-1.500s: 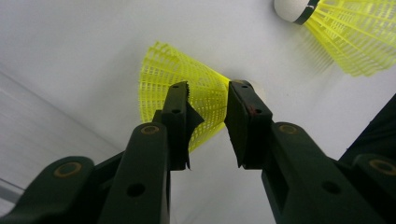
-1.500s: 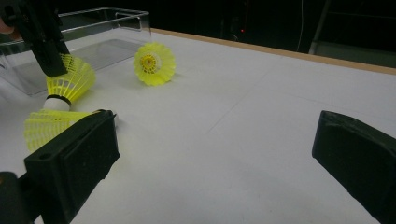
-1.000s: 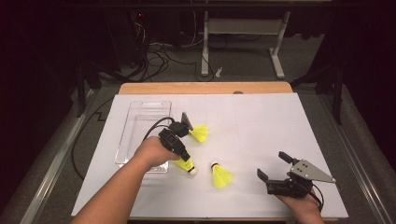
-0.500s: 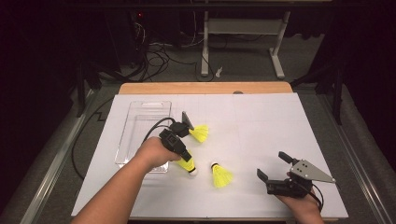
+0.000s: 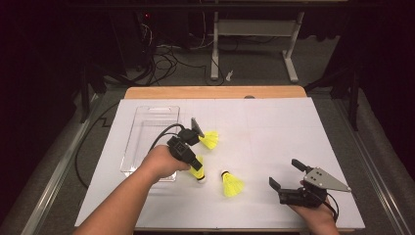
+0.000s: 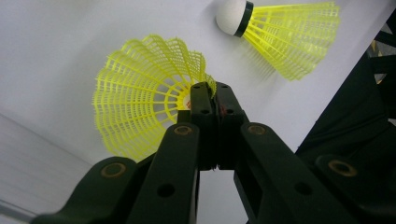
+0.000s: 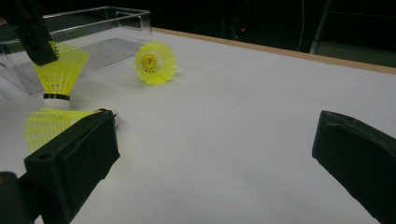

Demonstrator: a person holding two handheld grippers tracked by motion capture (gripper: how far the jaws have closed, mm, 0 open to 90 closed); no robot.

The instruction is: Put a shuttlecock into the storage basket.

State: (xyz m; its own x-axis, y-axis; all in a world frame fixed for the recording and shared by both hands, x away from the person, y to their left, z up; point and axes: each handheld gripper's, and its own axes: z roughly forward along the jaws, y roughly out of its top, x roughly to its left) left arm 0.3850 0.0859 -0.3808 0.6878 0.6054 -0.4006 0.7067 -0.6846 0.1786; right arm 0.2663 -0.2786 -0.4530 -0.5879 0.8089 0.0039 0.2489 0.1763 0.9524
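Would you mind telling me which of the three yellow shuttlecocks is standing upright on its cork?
The one pinched at its skirt rim by the left tongs, beside the clear tray: shuttlecock stands cork-down. The other two lie on their sides.

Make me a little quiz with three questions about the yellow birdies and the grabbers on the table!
1. How many yellow shuttlecocks are on the white table?
2. True or false: the left gripper is pinching the skirt of a shuttlecock.
3. Which is open with nothing between its jaws: A) the left gripper, B) the right gripper?

Key
1. Three: the held one, the lying shuttlecock and the far shuttlecock near the clear tray.
2. True. It stands cork down while the closed jaws hold its rim.
3. B.
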